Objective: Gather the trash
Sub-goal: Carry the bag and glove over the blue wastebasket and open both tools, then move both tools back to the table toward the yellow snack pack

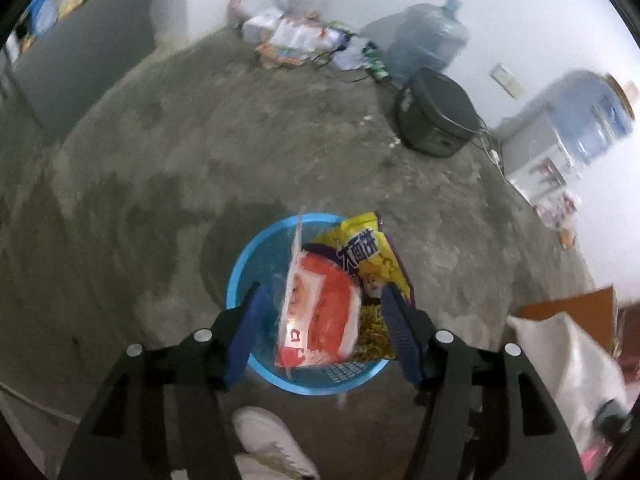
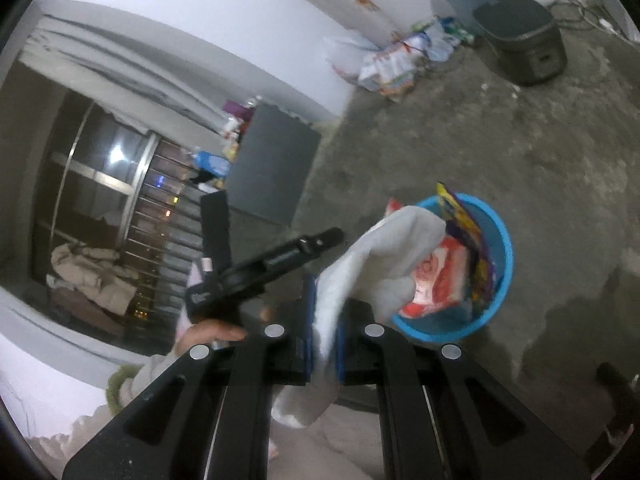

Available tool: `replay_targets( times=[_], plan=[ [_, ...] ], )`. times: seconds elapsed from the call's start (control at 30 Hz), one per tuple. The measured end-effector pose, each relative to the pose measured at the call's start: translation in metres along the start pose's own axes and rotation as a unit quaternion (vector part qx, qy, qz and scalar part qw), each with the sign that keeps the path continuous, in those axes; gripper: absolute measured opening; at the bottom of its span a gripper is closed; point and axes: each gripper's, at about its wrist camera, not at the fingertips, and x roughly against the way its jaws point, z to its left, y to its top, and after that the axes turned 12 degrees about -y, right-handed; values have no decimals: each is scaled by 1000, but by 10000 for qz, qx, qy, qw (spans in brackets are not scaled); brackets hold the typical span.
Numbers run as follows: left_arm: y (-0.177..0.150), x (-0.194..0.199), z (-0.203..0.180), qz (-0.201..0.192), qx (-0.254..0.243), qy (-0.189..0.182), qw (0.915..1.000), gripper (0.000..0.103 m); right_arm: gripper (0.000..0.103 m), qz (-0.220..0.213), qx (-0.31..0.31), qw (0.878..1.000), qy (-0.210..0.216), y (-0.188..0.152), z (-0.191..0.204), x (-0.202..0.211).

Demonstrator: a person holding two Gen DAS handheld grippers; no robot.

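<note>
Pinching a white crumpled tissue (image 2: 376,256), your right tongs (image 2: 322,336) sit pressed together on its lower edge, with the loose end flopping toward the blue basket (image 2: 505,256) on the concrete floor (image 2: 500,128). Left tongs (image 1: 320,320) are spread, nothing between the pads, hanging right over the basket mouth.

Tissue is very light, soft and limp; it'll probably cling or drift, so keep hold near the bunched edge and get well over the rim before letting go.

Basket already holds a red-and-white wrapper (image 1: 320,320) and a yellow-purple snack bag (image 1: 368,256), both standing tall, thin, crinkly, slippery. They crowd the opening, so aim for the open side.

Around: dark rice cooker (image 1: 436,116) with cord, water jug (image 1: 424,40), and a pile of bags and wrappers (image 1: 296,40) by the wall, well apart from the basket. Your white shoe (image 1: 268,440) is just beside it.
</note>
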Motion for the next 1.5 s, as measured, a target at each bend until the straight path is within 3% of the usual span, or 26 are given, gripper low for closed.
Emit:
replay_targets(
  times=[0.1,0.3,0.43,0.53,0.63,0.77,0.9,1.07,1.2,1.37,1.43,1.47,1.5],
  plan=[
    [0,0,7,8,205,5,9998,59,8,123,-65,9999,-75,-2,-6,-8],
    [-2,46,3,-239,-133,269,9993,59,8,218,210,9991,-311,7,6,-26],
    [-5,96,0,-424,-404,539,9968,59,8,156,529,9975,-453,20,24,-42],
    [-15,143,2,-674,-549,632,9942,64,9,37,875,9918,-935,25,33,-59],
    [-32,188,7,-874,-709,708,9911,66,9,124,919,9926,-782,25,39,-69],
    [-67,246,18,-1206,-789,874,9857,70,9,-38,1041,9906,-885,19,47,-66],
    [-111,295,36,-1602,-479,916,9817,73,9,-73,942,9914,-908,10,40,-53],
    [-168,333,61,-1917,-51,1191,9742,75,9,32,1037,9858,-1319,-3,22,-51],
    [-204,368,83,-2320,495,1411,9612,76,10,429,970,9822,-1550,-8,7,-75],
    [-233,391,99,-2559,804,1743,9475,76,11,807,1077,9745,-1795,3,9,-126],
    [-243,397,103,-2625,876,1780,9443,77,35,900,1256,9671,-2022,8,14,-152],
    [-248,400,106,-2660,919,1788,9428,77,67,946,1387,9587,-2294,10,14,-166],
    [-252,403,109,-2684,960,1800,9415,78,70,990,1443,9524,-2497,9,12,-174]
  ],
)
